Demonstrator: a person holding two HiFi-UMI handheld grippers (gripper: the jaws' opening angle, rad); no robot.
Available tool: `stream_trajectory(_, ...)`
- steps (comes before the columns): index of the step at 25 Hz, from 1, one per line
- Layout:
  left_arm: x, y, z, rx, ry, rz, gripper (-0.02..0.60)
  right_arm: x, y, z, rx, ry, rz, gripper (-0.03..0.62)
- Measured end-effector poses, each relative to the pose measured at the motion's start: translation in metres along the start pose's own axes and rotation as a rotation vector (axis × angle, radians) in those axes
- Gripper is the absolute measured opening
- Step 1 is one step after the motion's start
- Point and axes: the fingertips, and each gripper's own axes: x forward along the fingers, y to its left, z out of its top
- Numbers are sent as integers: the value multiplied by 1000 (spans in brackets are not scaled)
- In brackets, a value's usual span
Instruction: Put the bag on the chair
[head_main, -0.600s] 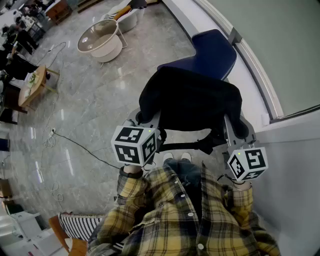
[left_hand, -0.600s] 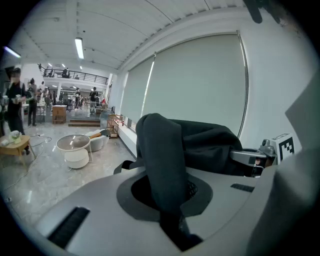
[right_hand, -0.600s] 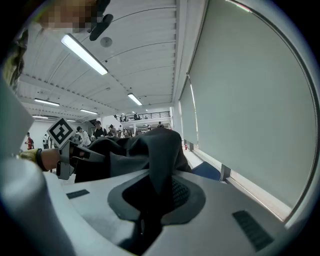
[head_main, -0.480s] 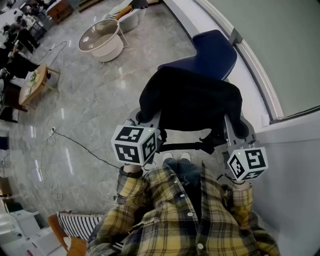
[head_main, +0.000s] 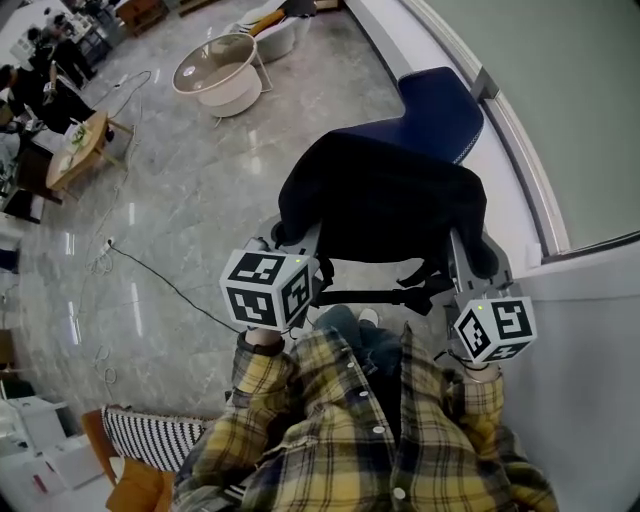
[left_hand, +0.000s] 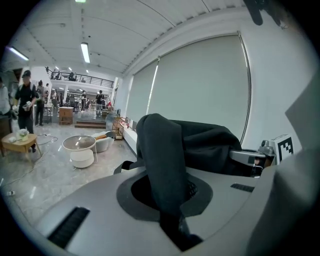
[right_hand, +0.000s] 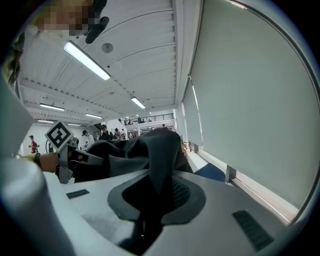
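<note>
A black fabric bag (head_main: 385, 205) hangs in the air between my two grippers, in front of my chest. My left gripper (head_main: 290, 238) is shut on its left edge, and black cloth (left_hand: 165, 165) runs down between the jaws in the left gripper view. On the other side, my right gripper (head_main: 470, 262) is shut on the bag's right edge (right_hand: 160, 165). A strap (head_main: 385, 295) dangles below the bag. The blue chair (head_main: 435, 110) stands just beyond the bag, against the wall; the bag hides most of its seat.
A wall with a window blind (head_main: 560, 120) runs along the right. A round white-and-beige table (head_main: 218, 75) stands on the marble floor at the far left. A black cable (head_main: 165, 285) crosses the floor. A striped cushion (head_main: 150, 435) lies behind me at lower left.
The view has shifted: the chair and round table now sit a little further right and higher. The bag and both grippers keep their places in the picture. A shoe shows lower under the bag.
</note>
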Motion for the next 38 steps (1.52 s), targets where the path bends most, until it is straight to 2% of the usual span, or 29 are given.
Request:
stream_trajectory(7,-10,22,-11,-39,-13,52,43,18,17,-5,-11,10,59,52)
stream_trajectory(14,1,68,-14,-69,6,72,43,64,36,-11,-12,51,82,52)
stream_trajectory(28,59,213,64,-1,23,10,43,214,79,25,36,24,8,52)
stream_trajectory(38,83,270,92,20,25,-53,43,269,97,41,59,8,-61,52)
